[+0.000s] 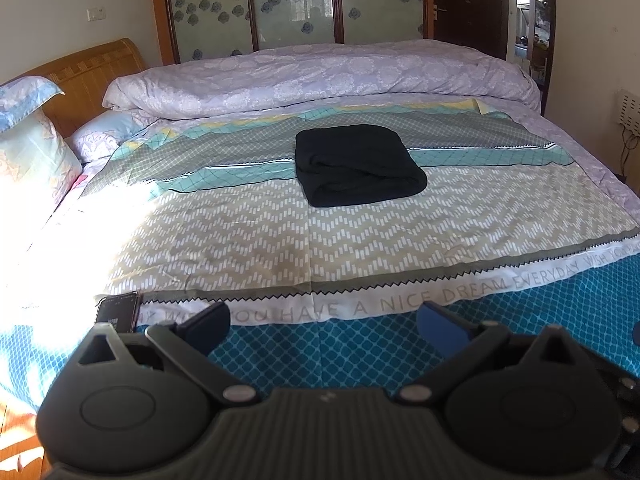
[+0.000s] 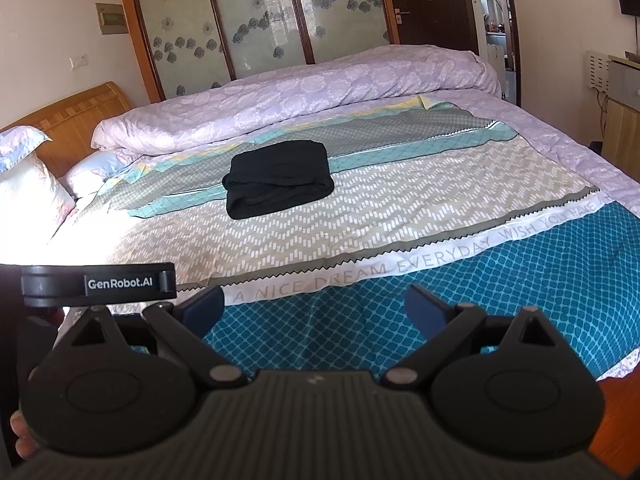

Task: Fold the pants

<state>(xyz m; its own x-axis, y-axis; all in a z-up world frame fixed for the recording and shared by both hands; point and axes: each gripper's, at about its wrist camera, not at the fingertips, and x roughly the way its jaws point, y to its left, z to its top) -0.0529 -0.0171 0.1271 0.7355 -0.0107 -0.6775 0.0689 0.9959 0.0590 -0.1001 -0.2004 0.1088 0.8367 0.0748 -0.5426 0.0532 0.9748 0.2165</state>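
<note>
Left gripper (image 1: 323, 322): both blue-padded fingers spread wide, nothing between them, held above the near edge of the bed over the teal lattice band of the bedsheet (image 1: 360, 360). Right gripper (image 2: 314, 307): same state, fingers wide apart, empty, also over the near edge. Neither touches fabric. In the right wrist view the left gripper's body with the "GenRobot.AI" label sits just left of the right one, and part of a hand (image 2: 20, 436) shows at the bottom left corner.

A phone (image 1: 118, 312) lies on the sheet at the near left edge, just beside the left gripper's left finger; screen dark, details too small to read.

Past the teal band runs a white strip printed "HAVE A NICE DREAM EVERYDAY", then a zigzag-patterned beige zone. Strong sunlight washes out the left side of the bed.

Pants (image 1: 358, 166): black, folded into 1 compact rectangular bundle, lying flat around the middle of the bed, well apart from both grippers. Layered fold edges face the near side; I can't tell how many layers.

Behind the pants, a lilac duvet (image 1: 320, 76) is bunched along the far edge. 2 pillows (image 1: 32, 152) at the far left corner against a wooden headboard (image 1: 92, 76). Wardrobe with floral glass doors (image 1: 292, 4) behind the bed.
</note>
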